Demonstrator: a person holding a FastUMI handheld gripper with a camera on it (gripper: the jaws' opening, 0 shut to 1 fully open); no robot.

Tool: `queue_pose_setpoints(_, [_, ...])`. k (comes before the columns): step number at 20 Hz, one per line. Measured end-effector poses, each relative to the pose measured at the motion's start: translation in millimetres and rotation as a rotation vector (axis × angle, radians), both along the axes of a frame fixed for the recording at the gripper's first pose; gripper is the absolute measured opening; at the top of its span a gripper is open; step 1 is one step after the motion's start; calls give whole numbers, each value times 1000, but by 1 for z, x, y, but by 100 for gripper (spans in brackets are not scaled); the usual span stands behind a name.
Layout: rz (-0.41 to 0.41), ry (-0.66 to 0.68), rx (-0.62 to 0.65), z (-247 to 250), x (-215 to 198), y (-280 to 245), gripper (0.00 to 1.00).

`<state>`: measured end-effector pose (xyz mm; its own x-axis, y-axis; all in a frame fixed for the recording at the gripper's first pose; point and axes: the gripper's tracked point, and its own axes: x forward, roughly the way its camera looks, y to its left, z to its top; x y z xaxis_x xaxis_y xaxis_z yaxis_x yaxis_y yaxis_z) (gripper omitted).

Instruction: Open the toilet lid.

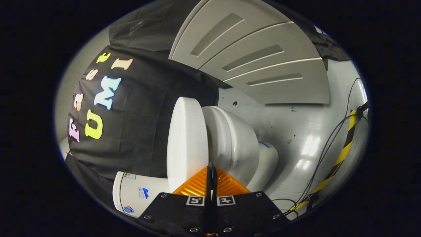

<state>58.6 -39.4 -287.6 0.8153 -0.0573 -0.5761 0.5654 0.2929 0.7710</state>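
Right up close, the gripper (211, 171) had its two fingers pressed together with basically no gap between them, and nothing was caught in there. Their tips sat at the edge of the white plastic toilet lid (186, 141), right where it met the seat, though I couldn't tell if they were actually touching it. The whole scene was rolled sideways, so the lid looked like a smooth oval standing on edge. It was lifted a bit off the white toilet seat (213, 131), with a dark wedge of a gap opening between the two further away from the fingers. On the far side of the seat was the glossy white ceramic bowl (241, 144), narrowing into its base on the shiny grey floor (306, 131). On the lid's other side, the white cistern (138, 192) poked out with a few small stickers on it, backed up against the black cloth wall (138, 131). Further off, thin black cables (329, 144) trailed over the floor next to a yellow-and-black striped tape strip (342, 154), and a pale grey panelled door (256, 59) stood beyond all that
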Motion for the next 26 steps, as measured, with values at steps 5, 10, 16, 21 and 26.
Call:
queue_pose_setpoints(5, [12, -12, -26, 31, 2, 3, 0])
queue_pose_setpoints(10, [70, -27, -98, 64, 4, 11, 0])
queue_pose_setpoints(16, [118, -46, -164, 99, 8, 23, 0])
queue_pose_setpoints(21, [148, -65, -207, 116, 11, 32, 0])
queue_pose_setpoints(26, [188, -69, -309, 134, 16, 45, 0])
